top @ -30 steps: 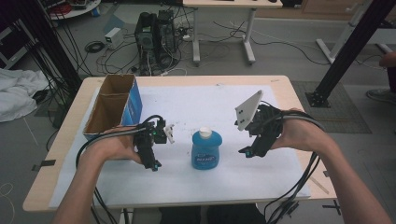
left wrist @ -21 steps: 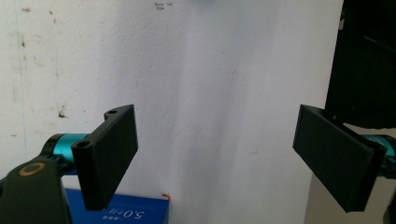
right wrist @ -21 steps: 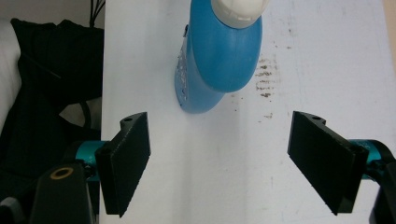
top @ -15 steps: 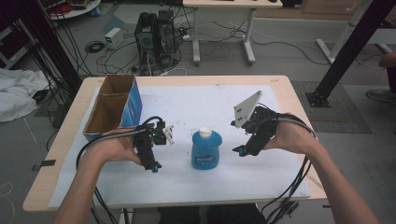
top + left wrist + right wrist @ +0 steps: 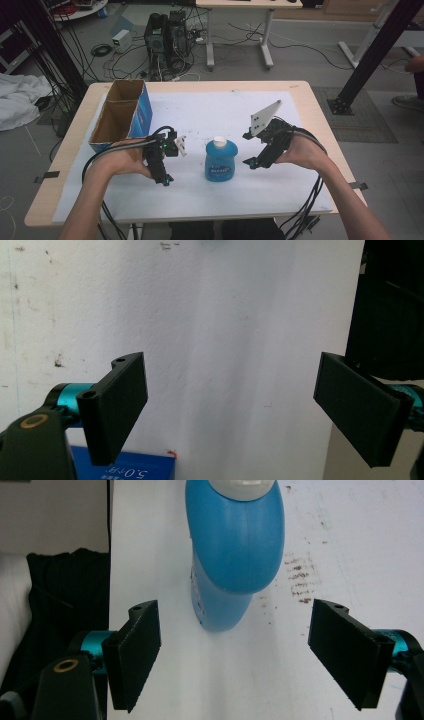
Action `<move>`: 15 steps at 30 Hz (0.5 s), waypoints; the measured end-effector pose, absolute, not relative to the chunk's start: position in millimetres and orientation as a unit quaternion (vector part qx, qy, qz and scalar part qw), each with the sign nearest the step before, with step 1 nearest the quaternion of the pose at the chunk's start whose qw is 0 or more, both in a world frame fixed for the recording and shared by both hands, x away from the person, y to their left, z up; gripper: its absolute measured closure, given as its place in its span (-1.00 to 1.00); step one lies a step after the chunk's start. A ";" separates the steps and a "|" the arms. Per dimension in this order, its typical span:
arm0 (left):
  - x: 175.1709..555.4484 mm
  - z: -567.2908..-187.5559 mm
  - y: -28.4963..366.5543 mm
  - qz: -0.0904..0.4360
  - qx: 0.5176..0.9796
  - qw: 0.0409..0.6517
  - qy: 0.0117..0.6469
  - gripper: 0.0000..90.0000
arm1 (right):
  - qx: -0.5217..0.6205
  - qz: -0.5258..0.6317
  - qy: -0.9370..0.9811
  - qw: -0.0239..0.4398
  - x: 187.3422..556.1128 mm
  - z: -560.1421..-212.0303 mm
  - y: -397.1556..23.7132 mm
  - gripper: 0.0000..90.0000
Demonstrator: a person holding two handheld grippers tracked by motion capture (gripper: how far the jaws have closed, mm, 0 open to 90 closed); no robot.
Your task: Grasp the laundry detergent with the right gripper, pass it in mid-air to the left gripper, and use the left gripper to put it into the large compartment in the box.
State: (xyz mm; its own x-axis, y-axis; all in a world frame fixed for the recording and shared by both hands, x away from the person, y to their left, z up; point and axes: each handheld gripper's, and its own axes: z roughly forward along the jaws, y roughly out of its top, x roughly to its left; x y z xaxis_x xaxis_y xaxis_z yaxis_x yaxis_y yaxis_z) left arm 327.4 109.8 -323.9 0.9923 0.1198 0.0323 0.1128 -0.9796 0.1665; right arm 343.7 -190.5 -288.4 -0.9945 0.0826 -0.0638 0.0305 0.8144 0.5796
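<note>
Progress is early: nothing is grasped yet, and the whole lift or move is left, as far as you can judge from how things lie.

Nearest you, your left gripper [image 5: 165, 176] sits low over the white sheet [image 5: 210, 197], just left of the bottle [image 5: 220, 161]. Its jaws stand apart with nothing between them; in the left gripper view you see bare sheet in the gap and a corner of the blue box [image 5: 132, 471] at the bottom edge.

Your right gripper [image 5: 251, 162] is beside the bottle on its right, close but apart from it. Its jaws are spread wide and hold nothing. In the right gripper view the bottle [image 5: 234, 550] stands ahead of the pads, upright, its base beyond their tips, so you have not yet enclosed it. The likely next step is to bring the jaws around the body and close.

The bottle stands near the middle of the sheet, between your two grippers, white cap [image 5: 219, 142] on top.

Farther back on the left, the box [image 5: 122, 116] lies open-topped at the sheet's edge, well apart from the bottle.

Count: two grippers, one bottle with one cap, one box, one sheet, one table [image 5: 315, 107].
</note>
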 end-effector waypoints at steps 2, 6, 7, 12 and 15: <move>326.8 -324.3 110.2 0.021 0.994 0.084 0.061 -0.69 | 0.035 0.316 0.947 0.036 345.9 -294.4 -190.6 -0.55; 327.0 -324.6 110.7 0.020 0.995 0.083 0.060 -0.69 | 0.046 0.325 0.944 0.032 348.2 -302.9 -188.6 -0.55; 326.9 -324.6 110.6 0.021 0.995 0.081 0.060 -0.69 | 0.047 0.327 0.943 0.032 348.9 -305.1 -188.0 -0.55; 326.3 -326.6 112.0 0.019 0.994 0.086 0.062 -0.69 | 0.052 0.333 0.941 0.027 351.8 -316.2 -182.8 -0.55; 325.4 -327.8 112.9 0.016 0.994 0.087 0.063 -0.69 | 0.056 0.340 0.938 0.022 354.2 -322.9 -178.8 -0.55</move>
